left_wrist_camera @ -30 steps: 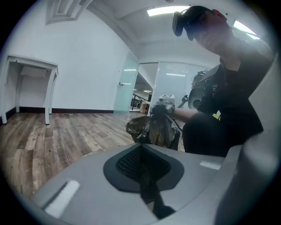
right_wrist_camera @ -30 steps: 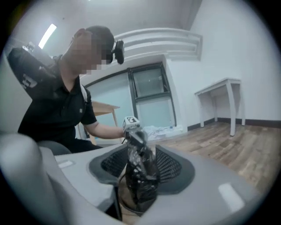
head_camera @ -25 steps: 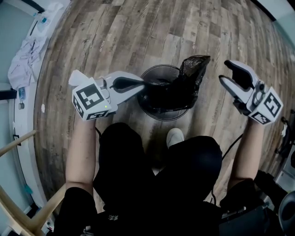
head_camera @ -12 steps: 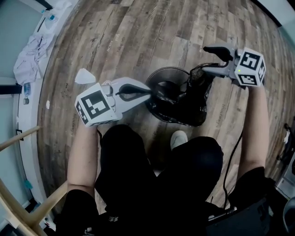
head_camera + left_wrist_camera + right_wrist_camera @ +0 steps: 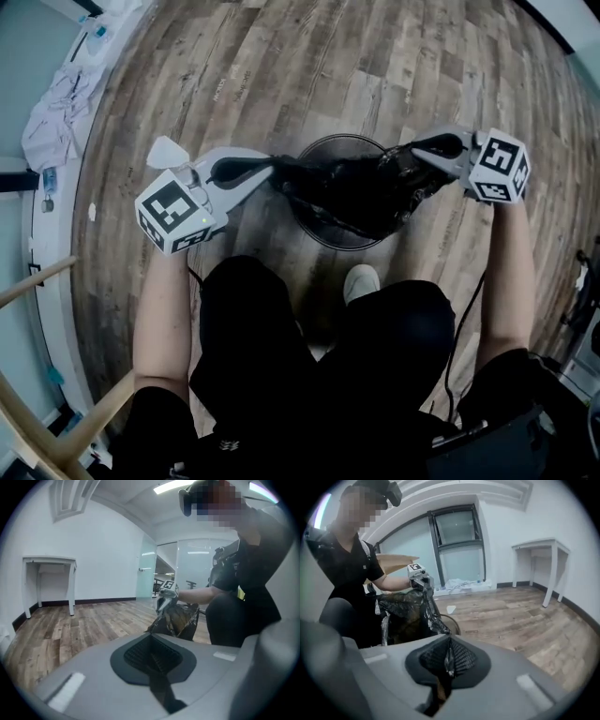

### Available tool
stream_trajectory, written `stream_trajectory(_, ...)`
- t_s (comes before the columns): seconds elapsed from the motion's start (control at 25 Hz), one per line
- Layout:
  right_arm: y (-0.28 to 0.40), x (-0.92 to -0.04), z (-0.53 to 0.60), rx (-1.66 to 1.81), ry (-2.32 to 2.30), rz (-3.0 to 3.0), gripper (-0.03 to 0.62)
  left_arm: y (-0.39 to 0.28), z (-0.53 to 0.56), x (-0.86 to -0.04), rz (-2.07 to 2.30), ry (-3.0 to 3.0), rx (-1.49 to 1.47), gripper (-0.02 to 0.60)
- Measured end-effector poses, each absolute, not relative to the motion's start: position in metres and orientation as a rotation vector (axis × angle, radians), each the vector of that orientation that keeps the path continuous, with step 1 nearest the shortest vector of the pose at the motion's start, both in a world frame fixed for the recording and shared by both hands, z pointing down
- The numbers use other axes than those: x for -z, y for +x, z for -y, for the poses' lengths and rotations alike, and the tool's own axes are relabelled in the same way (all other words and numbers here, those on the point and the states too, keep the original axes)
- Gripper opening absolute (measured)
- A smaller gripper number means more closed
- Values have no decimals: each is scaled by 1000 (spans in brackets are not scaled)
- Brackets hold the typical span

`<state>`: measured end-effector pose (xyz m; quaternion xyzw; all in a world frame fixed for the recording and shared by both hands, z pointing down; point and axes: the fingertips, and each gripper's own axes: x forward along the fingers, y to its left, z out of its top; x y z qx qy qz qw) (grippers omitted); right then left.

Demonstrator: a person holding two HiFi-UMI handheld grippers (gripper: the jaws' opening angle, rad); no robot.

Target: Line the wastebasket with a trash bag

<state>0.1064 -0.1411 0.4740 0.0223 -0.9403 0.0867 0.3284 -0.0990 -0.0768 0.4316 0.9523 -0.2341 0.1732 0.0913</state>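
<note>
A round dark wastebasket (image 5: 339, 246) stands on the wood floor in front of my feet. A black trash bag (image 5: 352, 187) is stretched across its mouth between both grippers. My left gripper (image 5: 279, 167) is shut on the bag's left edge, and a strip of film runs into its closed pads (image 5: 152, 660). At the right rim, my right gripper (image 5: 405, 155) has just closed its jaws on the bag's other edge, with crinkled film pinched in them (image 5: 447, 657). Each gripper view shows the bag (image 5: 180, 619) (image 5: 403, 611) and the opposite gripper beyond it.
A white scrap (image 5: 167, 152) lies on the floor left of the basket. A pile of cloth (image 5: 54, 122) sits by the left wall. A white table (image 5: 49, 573) stands against the wall. My shoe (image 5: 359, 281) is just below the basket. Wooden rails (image 5: 37, 281) cross the lower left.
My right gripper came in from the right with open jaws, dropped to the bag's upright edge and shut on it. The bag now spans the basket mouth. My left gripper shifted slightly left.
</note>
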Motion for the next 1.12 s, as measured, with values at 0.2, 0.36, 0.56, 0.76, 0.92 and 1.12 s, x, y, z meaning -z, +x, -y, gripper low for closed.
stream_trajectory(0.2,109,-489,164,-193,251,2522,3,-119,111,-470,911,2756,-581,8)
stream_trajectory(0.36,110,-522,184,-276,371,2534,3,-120,130,-508,928,2687,-632,8)
stream_trajectory(0.56,109,-568,201,-425,470,2507,3,-122,130,-558,865,2590,-724,8)
stream_trajectory(0.76,117,-618,176,-545,414,2432,3,-126,101,-598,796,2526,-796,8)
stream_trajectory(0.92,119,-626,158,-634,391,2472,3,-128,90,-610,772,2503,-733,8)
stream_trajectory(1.12,131,-570,175,-768,505,2665,143,-133,96,-575,826,2582,-543,70)
